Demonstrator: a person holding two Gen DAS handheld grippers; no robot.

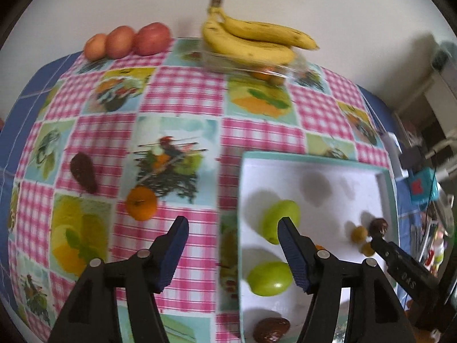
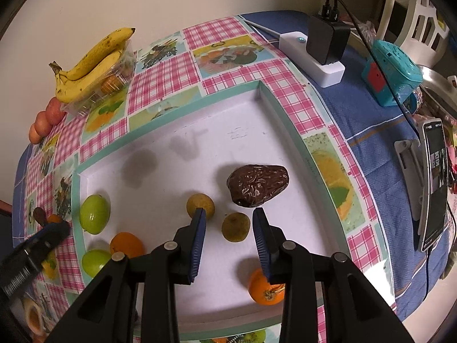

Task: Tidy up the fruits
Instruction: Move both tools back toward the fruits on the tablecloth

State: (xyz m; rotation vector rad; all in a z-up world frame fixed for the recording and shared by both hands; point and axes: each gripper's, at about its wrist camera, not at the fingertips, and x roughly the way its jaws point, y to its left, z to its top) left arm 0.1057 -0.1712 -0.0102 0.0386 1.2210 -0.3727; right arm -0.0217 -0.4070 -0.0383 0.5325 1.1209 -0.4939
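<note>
- The surface [image 2: 160, 80] carries a checked cloth with fruit prints; a blue cloth shows past its edges.
- A white tray [image 2: 257, 108] with a teal rim lies on the cloth and holds the sorted fruit: two green fruits [image 2: 94, 214], two oranges [image 2: 127, 244], two small yellow-brown fruits [image 2: 200, 205] and a dark wrinkled fruit [image 2: 258, 185].
- A banana bunch [image 1: 251, 38] rests on a clear plastic box against the wall; the box contents are blurred.
- Three red-orange fruits [image 1: 125, 41] sit in a row at the far edge of the surface.
- A white power strip [image 2: 314, 57] with a black charger, a teal box [image 2: 391, 71] and a phone on a stand [image 2: 434, 183] stand to the right of the tray.
- Outside the tray, an orange [image 1: 142, 203] and a dark fruit [image 1: 83, 177] lie on the cloth.
- The left hand-held gripper [image 1: 232, 227] stands parted over the tray's left rim, with nothing gripped; its right finger hides part of a green fruit.
- The right hand-held gripper [image 2: 228, 217] stands slightly apart above a small yellow-brown fruit, its pads clear of it; its frame cuts off the tray's near orange.
</note>
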